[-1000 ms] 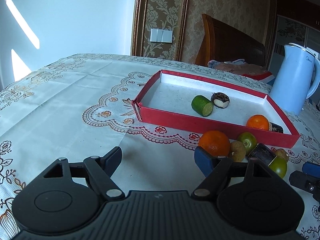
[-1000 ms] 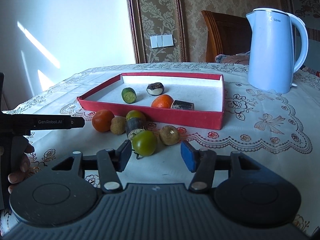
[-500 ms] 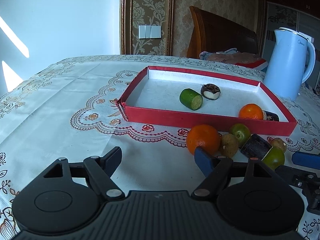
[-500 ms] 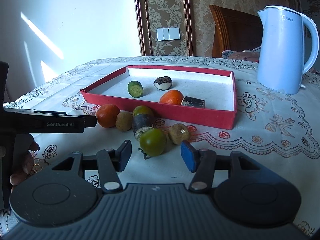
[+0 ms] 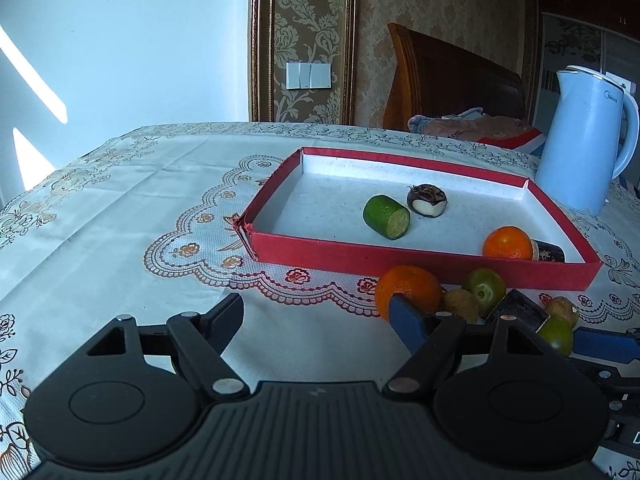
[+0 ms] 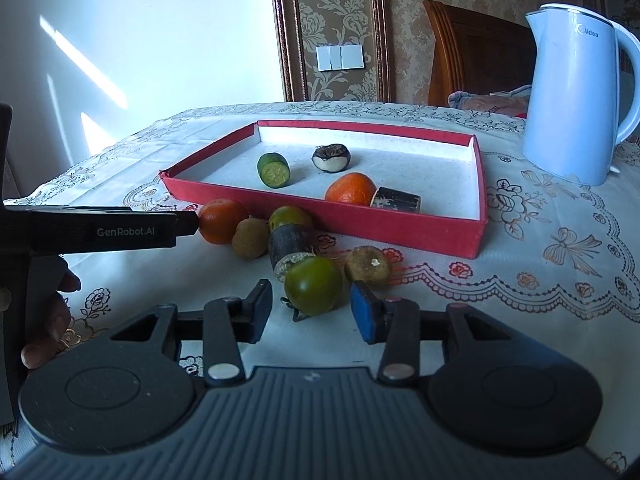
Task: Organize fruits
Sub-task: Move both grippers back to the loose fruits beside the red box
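From the left wrist, the left gripper [image 5: 316,314] stands apart and empty over the tablecloth [image 5: 120,216], its right finger just in front of an orange [image 5: 410,286] lying outside the red tray [image 5: 400,258]. From the right wrist, the right gripper [image 6: 312,312] is spread wide with a green tomato [image 6: 314,285] between its fingers, unclamped; more fruit lies beside it along the tray's front wall.

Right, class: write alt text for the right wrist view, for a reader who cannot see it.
An open right gripper frames a green fruit on a patterned tablecloth. Behind it, more loose fruit lies before a red tray holding four pieces; a white kettle stands at right.
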`<state>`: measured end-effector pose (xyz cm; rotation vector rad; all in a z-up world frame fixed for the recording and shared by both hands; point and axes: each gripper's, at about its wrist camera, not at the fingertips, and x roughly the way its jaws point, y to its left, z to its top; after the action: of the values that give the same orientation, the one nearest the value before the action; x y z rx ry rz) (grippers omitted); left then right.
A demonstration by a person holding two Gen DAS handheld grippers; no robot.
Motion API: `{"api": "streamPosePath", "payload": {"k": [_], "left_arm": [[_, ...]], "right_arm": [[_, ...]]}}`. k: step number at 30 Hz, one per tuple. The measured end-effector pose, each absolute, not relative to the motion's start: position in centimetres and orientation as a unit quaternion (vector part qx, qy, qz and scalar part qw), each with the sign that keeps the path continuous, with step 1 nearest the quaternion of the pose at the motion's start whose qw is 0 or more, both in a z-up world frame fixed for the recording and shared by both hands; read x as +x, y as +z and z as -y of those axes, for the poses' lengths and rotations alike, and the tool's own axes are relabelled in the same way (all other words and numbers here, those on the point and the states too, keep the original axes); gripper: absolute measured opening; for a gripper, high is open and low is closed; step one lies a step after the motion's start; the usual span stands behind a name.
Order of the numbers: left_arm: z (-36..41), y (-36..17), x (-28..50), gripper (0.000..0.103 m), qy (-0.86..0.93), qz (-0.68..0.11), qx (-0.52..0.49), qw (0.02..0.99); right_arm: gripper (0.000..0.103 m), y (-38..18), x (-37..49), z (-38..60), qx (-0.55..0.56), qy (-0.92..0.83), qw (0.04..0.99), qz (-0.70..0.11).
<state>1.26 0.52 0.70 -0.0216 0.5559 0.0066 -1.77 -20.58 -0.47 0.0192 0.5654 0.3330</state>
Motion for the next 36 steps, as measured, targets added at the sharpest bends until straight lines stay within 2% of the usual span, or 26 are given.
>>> {"api": "streamPosePath", "payload": {"k": [36], "left_arm": [[0.4, 0.9, 0.5, 0.08, -0.009, -0.239, 0.006, 0.971]], "right_arm": [[0.04, -0.6, -0.7, 20.1, 0.01, 0.159, 0.944, -0.288]]}}
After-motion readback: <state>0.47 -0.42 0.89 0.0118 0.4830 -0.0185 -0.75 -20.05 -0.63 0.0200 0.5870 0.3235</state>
